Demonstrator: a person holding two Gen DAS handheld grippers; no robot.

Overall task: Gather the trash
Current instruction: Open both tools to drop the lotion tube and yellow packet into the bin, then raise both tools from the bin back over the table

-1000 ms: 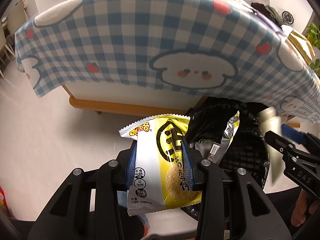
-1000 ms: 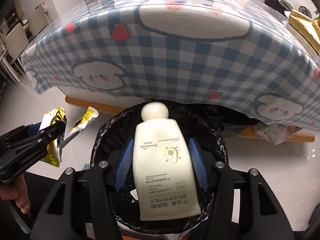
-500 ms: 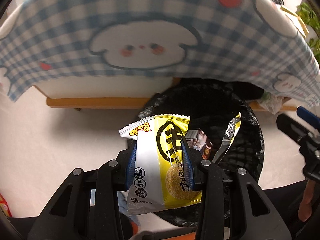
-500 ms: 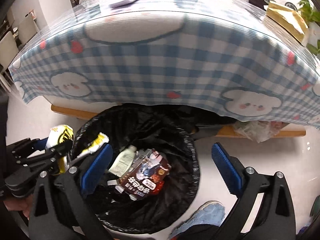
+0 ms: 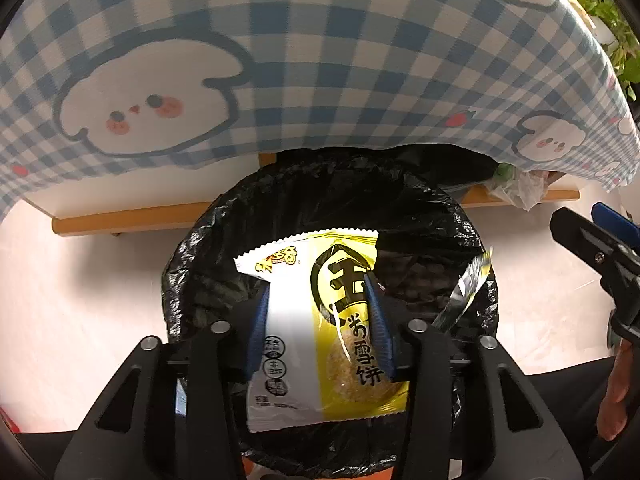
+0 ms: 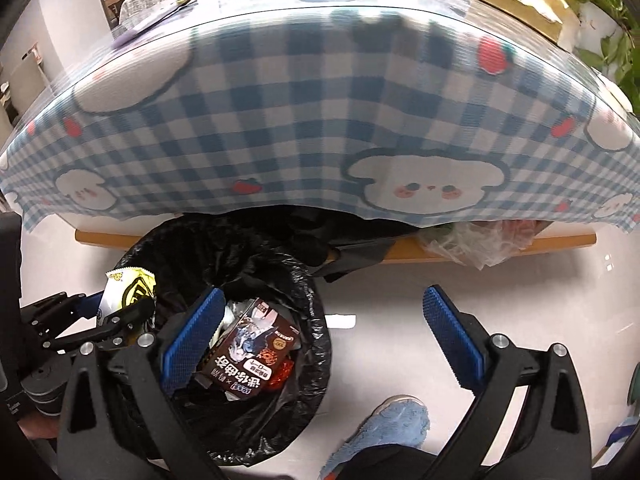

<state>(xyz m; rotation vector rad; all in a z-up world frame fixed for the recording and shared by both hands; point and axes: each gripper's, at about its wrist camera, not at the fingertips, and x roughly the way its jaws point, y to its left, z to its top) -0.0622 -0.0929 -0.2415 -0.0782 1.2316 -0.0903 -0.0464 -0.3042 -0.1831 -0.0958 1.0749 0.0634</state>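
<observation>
A yellow and white snack packet (image 5: 320, 320) stands between the blue pads of my left gripper (image 5: 316, 300), whose jaws are opening; the pads still touch its sides. A silver wrapper strip (image 5: 466, 288) sticks out to the right of it. Below is the bin with a black bag (image 5: 200, 240), and the packet hangs over its mouth. My right gripper (image 6: 322, 292) is wide open and empty, over the bin's right rim (image 6: 316, 320) and the floor. A brown snack packet (image 6: 256, 348) lies in the bin. The right wrist view shows the left gripper (image 6: 120, 316) with the yellow packet (image 6: 128, 288).
A table under a blue checked cloth (image 6: 320, 120) overhangs the bin's far side, with a wooden base (image 6: 500, 244) below. A clear plastic bag (image 6: 476, 244) lies under the table. A blue slipper (image 6: 388, 420) is on the white floor. A potted plant (image 6: 600, 0) stands at the right.
My right gripper opened and the cream lotion bottle left it and dropped into the bin. My left gripper carried the yellow packet from beside the bin to over its mouth.
</observation>
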